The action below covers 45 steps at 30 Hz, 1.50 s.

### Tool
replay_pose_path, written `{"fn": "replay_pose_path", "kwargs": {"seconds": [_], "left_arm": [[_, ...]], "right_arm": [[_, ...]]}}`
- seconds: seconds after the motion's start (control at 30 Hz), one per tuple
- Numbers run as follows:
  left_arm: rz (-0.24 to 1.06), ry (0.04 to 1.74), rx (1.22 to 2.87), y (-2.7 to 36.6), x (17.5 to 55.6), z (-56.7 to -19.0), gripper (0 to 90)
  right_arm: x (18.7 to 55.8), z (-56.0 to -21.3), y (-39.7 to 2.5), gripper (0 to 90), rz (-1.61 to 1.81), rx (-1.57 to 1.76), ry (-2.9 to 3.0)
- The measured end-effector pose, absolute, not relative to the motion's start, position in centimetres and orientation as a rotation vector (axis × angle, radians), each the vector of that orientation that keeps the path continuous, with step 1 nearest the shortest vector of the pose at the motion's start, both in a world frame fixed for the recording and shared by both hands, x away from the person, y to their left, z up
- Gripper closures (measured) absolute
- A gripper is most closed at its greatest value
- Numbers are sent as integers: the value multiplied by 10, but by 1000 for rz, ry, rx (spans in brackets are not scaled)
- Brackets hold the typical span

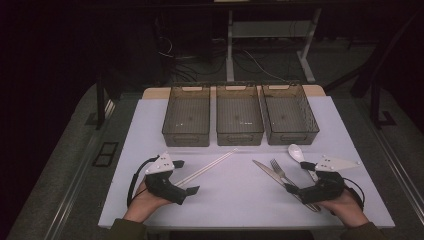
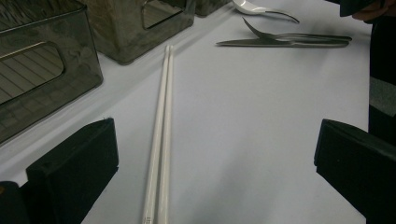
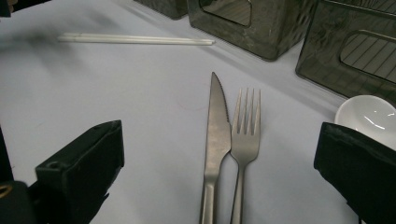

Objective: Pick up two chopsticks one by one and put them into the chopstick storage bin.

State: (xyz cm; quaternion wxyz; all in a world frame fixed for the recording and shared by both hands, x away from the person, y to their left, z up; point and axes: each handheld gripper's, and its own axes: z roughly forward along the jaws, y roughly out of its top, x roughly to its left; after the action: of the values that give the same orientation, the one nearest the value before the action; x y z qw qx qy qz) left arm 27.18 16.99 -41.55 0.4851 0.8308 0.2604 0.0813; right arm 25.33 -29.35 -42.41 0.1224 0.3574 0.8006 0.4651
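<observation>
Both tongs stand wide and empty: our left tongs (image 1: 181, 176) straddle the pair of long white chopsticks (image 2: 161, 135), our right tongs (image 1: 299, 177) the steel knife (image 3: 215, 140) and steel fork (image 3: 243, 144). We judge nothing sorted yet; everything lies on the white bench (image 1: 235, 195), the three smoky plastic bins (image 1: 239, 120) unfilled.

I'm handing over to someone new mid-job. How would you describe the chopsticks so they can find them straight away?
Start at the three dark bins standing in a row at the far side of the white table. Just in front of the left and middle ones, the chopsticks lie on the table, slanting down toward the left tongs. They are the one white, thin, straight pair; the knife and fork to their right are metal.
</observation>
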Motion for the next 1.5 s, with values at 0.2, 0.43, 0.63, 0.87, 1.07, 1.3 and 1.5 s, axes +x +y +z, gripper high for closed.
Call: {"fn": "replay_pose_path", "kwargs": {"seconds": [0.2,0.43,0.63,0.87,1.07,1.3,1.5], "left_arm": [[197,639,2021,171,272,-415,0],[207,639,2015,169,275,-412,0],[210,638,2008,169,278,-410,0],[211,632,1995,169,281,-406,0],[210,635,1985,169,285,-404,0],[212,639,1981,167,290,-402,0],[208,643,1976,165,296,-402,0]], "right_arm": [[254,-424,-294,17,1365,1042,2335],[254,-425,-296,17,1386,1045,2336],[253,-424,-296,18,1394,1048,2334],[252,-424,-296,18,1393,1046,2334],[252,-425,-295,17,1394,1049,2332],[252,-425,-296,17,1402,1067,2323],[253,-425,-297,17,1412,1064,2312]]}}
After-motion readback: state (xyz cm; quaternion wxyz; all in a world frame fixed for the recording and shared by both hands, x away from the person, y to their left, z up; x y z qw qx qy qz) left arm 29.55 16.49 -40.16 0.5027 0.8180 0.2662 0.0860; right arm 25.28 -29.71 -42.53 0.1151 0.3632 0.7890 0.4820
